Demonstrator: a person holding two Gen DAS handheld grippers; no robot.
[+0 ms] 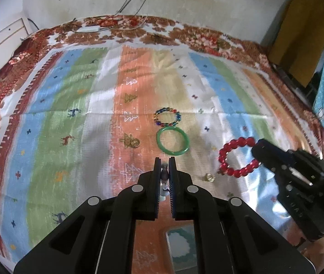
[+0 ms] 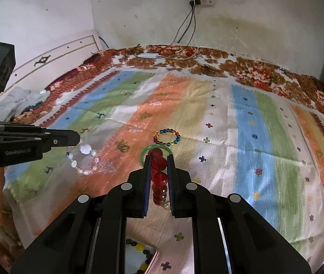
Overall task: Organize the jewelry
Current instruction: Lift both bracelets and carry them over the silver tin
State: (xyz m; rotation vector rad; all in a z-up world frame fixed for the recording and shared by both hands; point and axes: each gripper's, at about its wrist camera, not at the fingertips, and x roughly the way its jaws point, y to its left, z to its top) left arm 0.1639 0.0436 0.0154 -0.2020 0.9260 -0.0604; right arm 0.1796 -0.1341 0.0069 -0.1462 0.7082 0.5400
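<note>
My left gripper (image 1: 164,161) is shut on a white pearl bracelet (image 2: 83,159), seen edge-on between its fingers and hanging below it in the right wrist view. My right gripper (image 2: 159,157) is shut on a red bead bracelet (image 1: 237,156), which hangs in a ring above the cloth; its beads (image 2: 159,175) sit between the fingers. A green bangle (image 1: 172,142) and a multicoloured bead bracelet (image 1: 167,117) lie on the striped cloth ahead of both grippers. A small gold ring (image 1: 210,178) lies on the cloth near the red bracelet.
A tray with dark and yellow beads (image 2: 141,258) sits under the right gripper at the near edge. A floral bedspread (image 1: 127,29) borders the cloth, with a cable and white adapter (image 1: 88,29) at the far side. Another gold trinket (image 1: 135,142) lies left of the bangle.
</note>
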